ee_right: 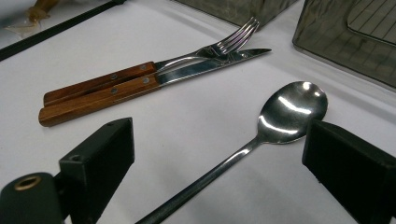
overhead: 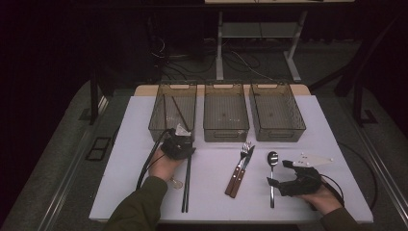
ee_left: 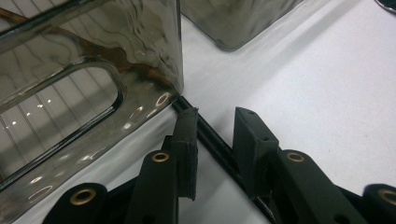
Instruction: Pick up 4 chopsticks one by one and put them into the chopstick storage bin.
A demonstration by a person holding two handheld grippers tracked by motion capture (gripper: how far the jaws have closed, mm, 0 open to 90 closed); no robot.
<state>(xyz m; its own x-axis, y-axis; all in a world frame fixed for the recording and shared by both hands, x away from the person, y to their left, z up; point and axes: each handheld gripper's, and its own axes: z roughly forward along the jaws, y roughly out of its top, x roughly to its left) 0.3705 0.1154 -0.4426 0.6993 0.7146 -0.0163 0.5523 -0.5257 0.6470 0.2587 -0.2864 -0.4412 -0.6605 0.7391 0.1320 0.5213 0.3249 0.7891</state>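
A: Left side of the figure: what are your jaws doing?

B: My left gripper [overhead: 179,146] is sitting low on the white counter [overhead: 211,192], its jaws parted a little and straddling the black chopsticks [ee_left: 219,148]. The pads [ee_left: 187,140] are lying just beside the sticks on either side; I cannot tell whether they are touching them yet. Just ahead of the jaws, the near corner of the left smoky bin [ee_left: 93,84] is standing, with the chopsticks' far end running up to its base. Behind the jaws, the sticks are trailing back along the counter toward me.

A: And the right side?

B: My right gripper [overhead: 281,175] is holding its jaws wide apart, gripping nothing. The spoon [ee_right: 280,116] is lying between them, bowl pointing away from me and handle running back under the jaws. To the left of those jaws, a wooden-handled fork [ee_right: 140,72] and knife [ee_right: 140,88] are resting side by side, touching, well apart from the spoon. Beyond the right jaw, the right bin [ee_right: 355,37] is standing; the middle bin [overhead: 226,115] is sitting farther left.
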